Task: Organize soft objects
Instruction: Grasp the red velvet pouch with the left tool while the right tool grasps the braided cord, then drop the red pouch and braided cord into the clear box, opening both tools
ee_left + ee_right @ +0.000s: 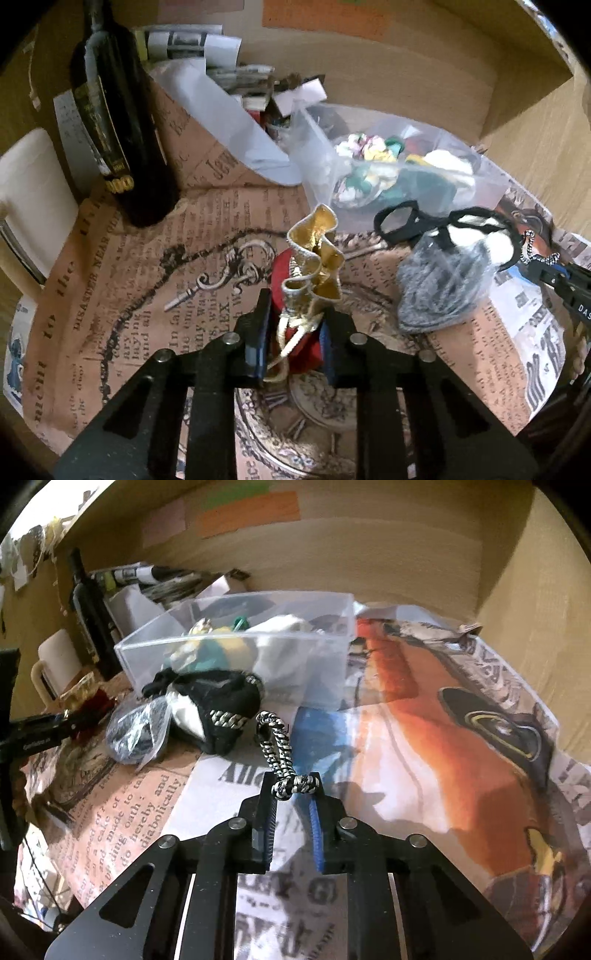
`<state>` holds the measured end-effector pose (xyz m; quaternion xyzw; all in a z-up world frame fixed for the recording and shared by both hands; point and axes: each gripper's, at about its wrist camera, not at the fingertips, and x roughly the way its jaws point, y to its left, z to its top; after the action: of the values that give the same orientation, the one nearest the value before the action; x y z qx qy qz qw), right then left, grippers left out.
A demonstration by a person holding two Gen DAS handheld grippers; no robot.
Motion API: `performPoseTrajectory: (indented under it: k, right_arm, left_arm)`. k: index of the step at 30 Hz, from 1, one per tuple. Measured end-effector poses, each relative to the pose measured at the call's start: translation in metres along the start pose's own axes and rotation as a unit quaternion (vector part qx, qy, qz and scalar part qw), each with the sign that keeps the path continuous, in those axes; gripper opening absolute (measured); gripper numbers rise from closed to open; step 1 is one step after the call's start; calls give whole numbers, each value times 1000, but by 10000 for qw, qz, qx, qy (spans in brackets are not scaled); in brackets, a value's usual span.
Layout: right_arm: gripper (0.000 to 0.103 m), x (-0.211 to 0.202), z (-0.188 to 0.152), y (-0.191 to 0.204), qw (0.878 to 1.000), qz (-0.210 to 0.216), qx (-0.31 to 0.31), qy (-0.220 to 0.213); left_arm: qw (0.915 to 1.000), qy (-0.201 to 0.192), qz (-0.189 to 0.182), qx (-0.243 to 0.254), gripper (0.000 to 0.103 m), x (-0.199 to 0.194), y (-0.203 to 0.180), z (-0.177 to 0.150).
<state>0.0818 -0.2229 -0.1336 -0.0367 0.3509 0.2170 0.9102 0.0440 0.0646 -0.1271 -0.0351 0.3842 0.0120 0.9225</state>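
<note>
My left gripper (pixel 295 332) is shut on a red and gold ribbon ornament (pixel 314 254), held above the printed paper. My right gripper (pixel 293 786) is shut on a black-and-white braided cord (pixel 275 746) that leads to a black and white soft pouch (pixel 218 709). The pouch lies against a clear plastic box (pixel 236 646) that holds several colourful soft items. A grey fluffy item in a clear bag (pixel 439 284) lies beside the pouch; it also shows in the right wrist view (pixel 136 731). The right gripper shows at the right edge of the left wrist view (pixel 554 275).
A dark wine bottle (pixel 118 136) stands at the back left, with a white mug (pixel 33 199) beside it. Papers and clutter (pixel 229 74) lie behind. Printed newspaper sheets (pixel 424 720) cover the surface. Wooden walls (pixel 369 554) close the back and right.
</note>
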Motion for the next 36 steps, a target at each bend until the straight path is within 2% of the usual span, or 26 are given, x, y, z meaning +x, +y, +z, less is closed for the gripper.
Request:
performPoseTrajectory:
  k: [9, 19, 26, 32, 36]
  right_arm:
    - [15, -26, 24, -10, 9983, -122, 70, -558]
    - [15, -38, 71, 3, 9916, -15, -161, -1286]
    - [16, -21, 102, 9, 9899, 93, -310, -1378]
    - [18, 7, 121, 10, 9924, 32, -378, -1169]
    - [18, 30, 133, 12, 9949, 131, -409, -915]
  left_arm:
    - [9979, -628, -164, 0, 23, -40, -3, 26]
    - [9926, -1142, -327, 252, 23, -44, -27, 73]
    - [9915, -1137, -535, 350, 23, -25, -44, 104]
    - [9925, -964, -617, 434, 23, 1, -58, 122]
    - [9939, -703, -735, 426, 23, 24, -63, 130]
